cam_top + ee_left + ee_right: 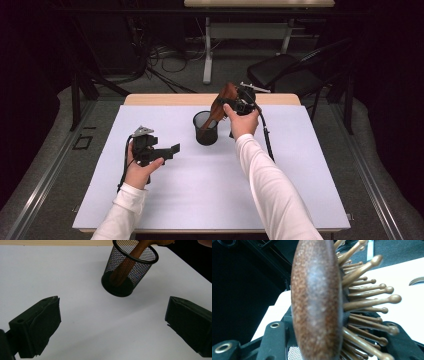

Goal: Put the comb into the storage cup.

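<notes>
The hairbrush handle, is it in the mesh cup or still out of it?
In. The brown hairbrush slants handle-down into the black mesh cup, its handle showing through the mesh, while the right gripper clamps its head.

A brown wooden hairbrush (223, 102) with round-tipped wooden bristles is clamped by its head in the right tongs (239, 103). Its handle slants down into an upright black mesh cup (205, 128), standing ahead of the left tongs (167, 150).
</notes>
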`<state>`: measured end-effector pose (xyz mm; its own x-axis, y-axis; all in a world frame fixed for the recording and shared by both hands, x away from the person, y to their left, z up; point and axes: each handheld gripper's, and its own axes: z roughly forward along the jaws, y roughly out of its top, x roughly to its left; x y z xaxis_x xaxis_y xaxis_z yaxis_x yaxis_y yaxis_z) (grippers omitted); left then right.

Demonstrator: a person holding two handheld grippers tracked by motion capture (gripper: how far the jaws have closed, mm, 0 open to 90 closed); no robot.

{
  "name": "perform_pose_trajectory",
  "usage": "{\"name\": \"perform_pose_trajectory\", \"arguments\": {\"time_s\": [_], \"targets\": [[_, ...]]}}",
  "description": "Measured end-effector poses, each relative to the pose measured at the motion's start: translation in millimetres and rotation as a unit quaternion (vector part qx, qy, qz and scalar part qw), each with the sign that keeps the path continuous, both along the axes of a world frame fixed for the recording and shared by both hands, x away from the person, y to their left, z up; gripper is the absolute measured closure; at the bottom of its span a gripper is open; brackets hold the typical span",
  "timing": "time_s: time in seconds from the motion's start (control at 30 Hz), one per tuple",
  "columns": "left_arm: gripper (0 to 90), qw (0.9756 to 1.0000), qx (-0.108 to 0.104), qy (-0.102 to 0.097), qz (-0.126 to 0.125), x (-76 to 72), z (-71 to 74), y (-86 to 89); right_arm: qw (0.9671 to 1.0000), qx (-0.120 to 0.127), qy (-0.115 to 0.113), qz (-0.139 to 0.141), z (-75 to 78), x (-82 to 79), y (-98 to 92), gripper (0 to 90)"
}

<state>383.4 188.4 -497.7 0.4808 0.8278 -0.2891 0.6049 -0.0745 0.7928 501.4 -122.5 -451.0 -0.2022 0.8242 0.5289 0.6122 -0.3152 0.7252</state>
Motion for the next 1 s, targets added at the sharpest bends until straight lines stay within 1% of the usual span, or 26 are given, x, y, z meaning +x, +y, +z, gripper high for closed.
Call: {"name": "perform_pose_trajectory", "arguments": {"time_s": [0.27, 0.5, 1.0], "targets": [[0.2, 1.0000, -0.001, 0.001, 0.000, 0.7, -0.4, 0.7, 1.0000, -0.001, 0.002, 0.000, -4.4, 0.3, 1.0, 46.8], [0.2, 1.0000, 0.000, 0.001, 0.001, 0.7, -0.9, 1.1, 1.0000, -0.005, -0.007, 0.003, -6.9, 0.1, 3.0, 46.8], [0.2, 1.0000, 0.000, 0.002, 0.000, 1.0, -1.6, 0.6, 0.9998, -0.007, -0.011, 0.014, -8.3, 1.4, 2.3, 46.3]]}}
